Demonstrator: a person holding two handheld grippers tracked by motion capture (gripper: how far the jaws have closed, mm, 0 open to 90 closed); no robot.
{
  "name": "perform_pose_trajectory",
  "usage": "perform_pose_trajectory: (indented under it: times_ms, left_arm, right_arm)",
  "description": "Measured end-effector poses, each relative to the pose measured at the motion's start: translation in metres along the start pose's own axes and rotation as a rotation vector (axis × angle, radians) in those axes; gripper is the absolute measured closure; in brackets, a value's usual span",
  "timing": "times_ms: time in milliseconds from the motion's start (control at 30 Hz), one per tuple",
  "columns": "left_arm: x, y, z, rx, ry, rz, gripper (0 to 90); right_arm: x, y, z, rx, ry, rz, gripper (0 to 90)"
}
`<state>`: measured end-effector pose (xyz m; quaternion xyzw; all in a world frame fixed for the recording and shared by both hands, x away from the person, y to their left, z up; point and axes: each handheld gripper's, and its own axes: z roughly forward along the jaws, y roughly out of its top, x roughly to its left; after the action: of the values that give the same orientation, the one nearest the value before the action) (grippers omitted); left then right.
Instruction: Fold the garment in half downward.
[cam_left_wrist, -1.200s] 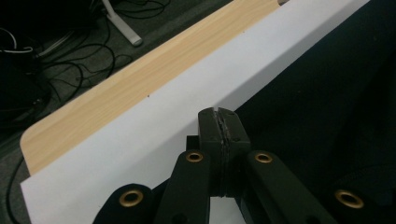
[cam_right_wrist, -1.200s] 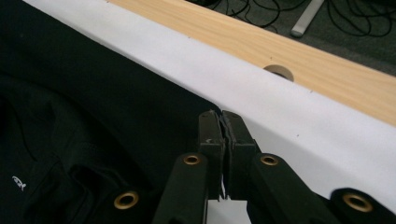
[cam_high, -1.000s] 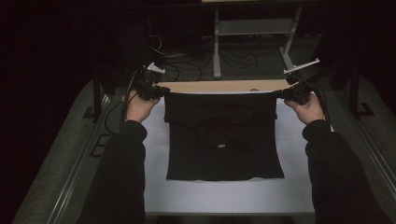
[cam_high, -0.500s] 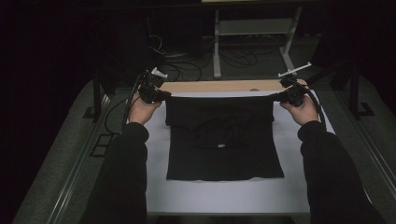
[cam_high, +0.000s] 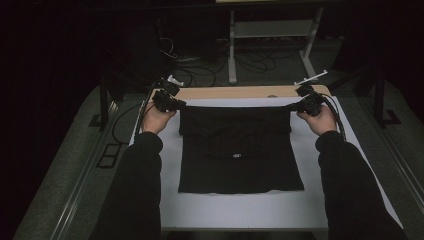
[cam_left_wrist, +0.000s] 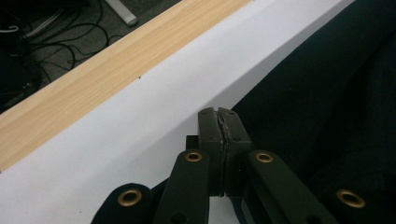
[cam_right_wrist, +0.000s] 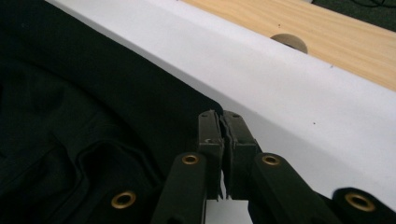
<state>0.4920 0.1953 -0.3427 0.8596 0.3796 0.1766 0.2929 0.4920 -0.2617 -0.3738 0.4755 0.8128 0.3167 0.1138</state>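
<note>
A black garment lies spread on the white table cover, with a small pale mark near its middle. Its far edge runs taut between the two grippers. My left gripper is at the garment's far left corner, and in the left gripper view its jaws are pressed together with the black cloth running off to the right. My right gripper is at the far right corner. In the right gripper view its jaws are closed as well, with cloth to the left.
A bare wooden strip runs along the table's far edge, with a round hole in it. Beyond it are floor cables and a white metal stand. Dark frame posts stand at both sides.
Both hands have sunk a little and come toward the person, bringing the garment's far edge lower over the table. Both grippers stay closed.
</note>
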Motion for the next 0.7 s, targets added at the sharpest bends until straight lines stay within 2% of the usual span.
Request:
perform_pose_trajectory:
  times_ms: [133,233,267,367,400,500,567,633,700]
  left_arm:
    - [0.0,-0.004,0.006,-0.002,-0.003,-0.003,87.4]
    - [-0.001,-0.007,0.009,0.002,-0.011,-0.008,86.7]
    - [-0.001,-0.009,0.01,0.001,-0.001,-0.007,85.9]
    - [0.001,-0.014,0.012,-0.012,-0.005,-0.038,81.7]
    - [0.002,-0.015,0.012,-0.006,0.0,-0.036,81.3]
    - [0.003,-0.02,0.012,-0.011,0.024,-0.045,70.1]
    - [0.005,-0.023,0.012,-0.013,0.036,-0.07,62.5]
    - [0.008,-0.025,0.012,-0.016,0.019,-0.11,55.8]
    - [0.01,-0.027,0.012,-0.018,0.008,-0.133,52.2]
  right_arm:
    - [-0.001,0.0,0.004,0.004,0.007,0.023,82.1]
    - [0.0,-0.001,0.006,0.008,-0.001,0.017,78.0]
    - [0.001,-0.001,0.006,0.003,-0.007,0.018,76.7]
    - [0.001,-0.004,0.006,-0.008,-0.021,0.018,73.1]
    - [0.001,-0.004,0.007,-0.003,-0.024,0.021,72.5]
    - [0.0,-0.007,0.008,-0.007,-0.031,0.015,69.0]
    - [-0.001,-0.008,0.008,-0.01,-0.031,0.03,64.5]
    - [-0.003,-0.01,0.007,-0.012,-0.036,0.037,60.4]
    - [-0.005,-0.01,0.006,-0.01,-0.036,0.047,56.5]
